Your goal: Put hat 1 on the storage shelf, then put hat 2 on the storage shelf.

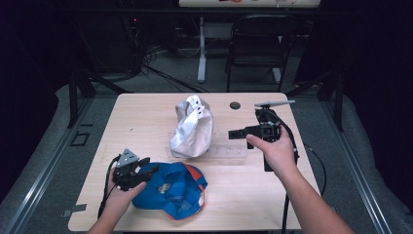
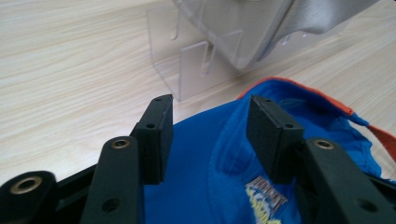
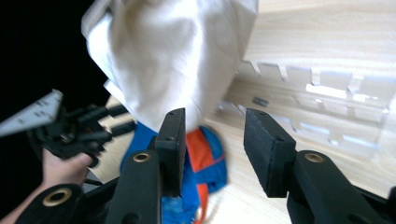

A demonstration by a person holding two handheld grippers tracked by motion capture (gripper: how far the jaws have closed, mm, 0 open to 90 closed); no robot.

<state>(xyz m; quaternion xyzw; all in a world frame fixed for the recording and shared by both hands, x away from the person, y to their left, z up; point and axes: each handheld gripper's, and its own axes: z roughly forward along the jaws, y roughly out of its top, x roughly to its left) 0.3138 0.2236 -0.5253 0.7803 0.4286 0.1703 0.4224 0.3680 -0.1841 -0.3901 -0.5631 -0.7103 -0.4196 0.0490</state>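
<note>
Left gripper [image 1: 152,169]: I see its jaws standing apart with nothing pressed between the pads; they hang over the blue cap [image 1: 173,191], which lies right under and ahead of them.
Blue cap: from the left gripper view [image 2: 219,154] its crown runs off the bottom edge and the yellow emblem is too blurred for me to read; the orange brim edge peeks out beyond the right-hand jaw.
Clear rack [image 1: 226,153]: just beyond the left jaws; its slots [image 2: 196,65] show up close, but from above it nearly vanishes against the wood.
White cap [image 1: 192,127]: propped on the rack, between my two grippers; its lower rim is cut off in the left gripper view.
Table [image 1: 146,112]: bare wood lies to the far side of the left jaws; the near edge is close behind the blue cap.
Right gripper [image 1: 235,133]: jaws apart, holding nothing, aimed at the white cap [image 3: 173,56], not touching it.
Right gripper view: blurred; it catches the left gripper [image 3: 119,119] beyond the caps.
</note>
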